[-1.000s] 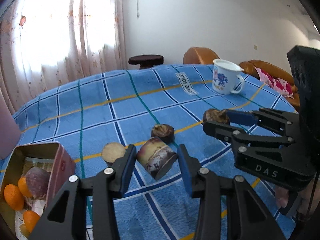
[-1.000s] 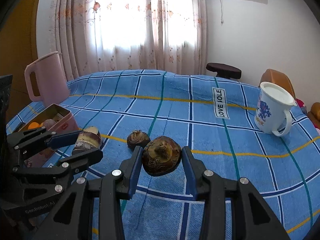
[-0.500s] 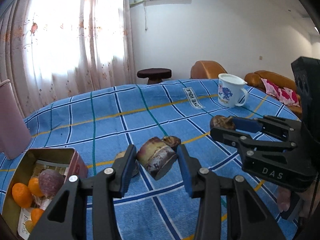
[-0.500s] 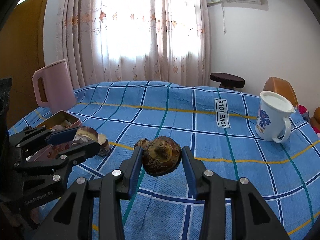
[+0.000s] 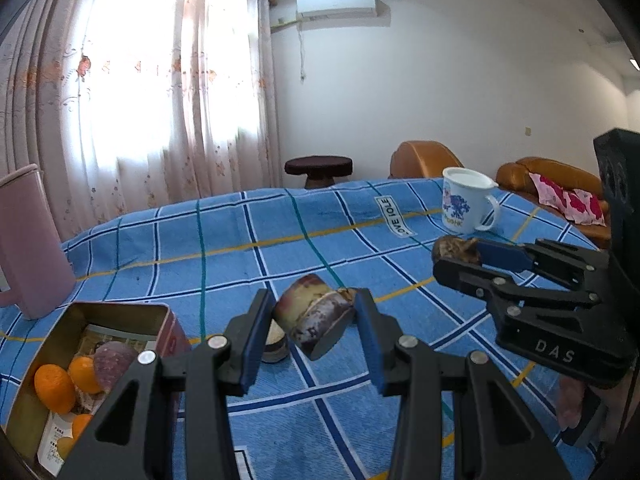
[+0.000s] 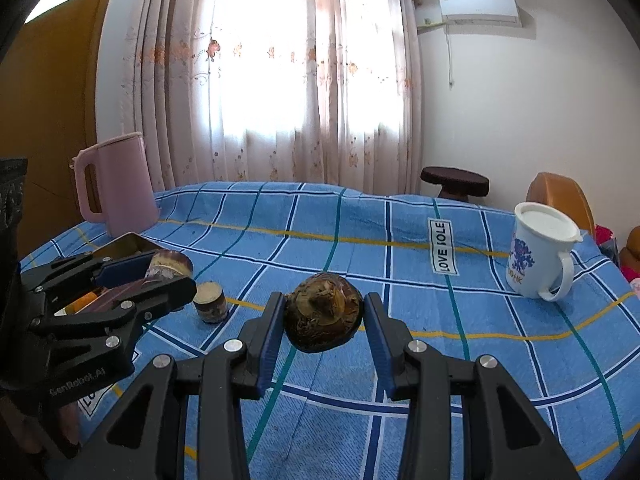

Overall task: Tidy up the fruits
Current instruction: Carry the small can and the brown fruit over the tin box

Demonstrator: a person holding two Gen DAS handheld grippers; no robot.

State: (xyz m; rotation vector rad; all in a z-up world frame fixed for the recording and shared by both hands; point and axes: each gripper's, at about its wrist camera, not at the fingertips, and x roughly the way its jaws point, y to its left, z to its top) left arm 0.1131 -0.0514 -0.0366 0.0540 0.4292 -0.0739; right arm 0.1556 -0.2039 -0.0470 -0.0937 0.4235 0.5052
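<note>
My left gripper (image 5: 310,328) is shut on a short purple-brown sugarcane piece (image 5: 314,316) and holds it above the blue checked tablecloth. My right gripper (image 6: 324,322) is shut on a round brown water chestnut (image 6: 324,318), also lifted; it shows in the left wrist view (image 5: 456,250) at the right. A second sugarcane piece (image 6: 210,300) stands on the cloth, partly hidden behind my left finger in the left wrist view (image 5: 274,344). An open tin box (image 5: 90,360) at the lower left holds oranges (image 5: 54,386) and a purple fruit (image 5: 114,362).
A pink kettle (image 6: 118,186) stands at the far left of the table. A white mug with a blue print (image 6: 540,256) stands at the right. A dark stool (image 6: 454,180) and orange sofa (image 5: 552,184) lie beyond the table.
Both grippers have risen with their loads. The views tilted up, showing more of the room. The small chestnut left on the cloth is now hidden behind the held pieces.
</note>
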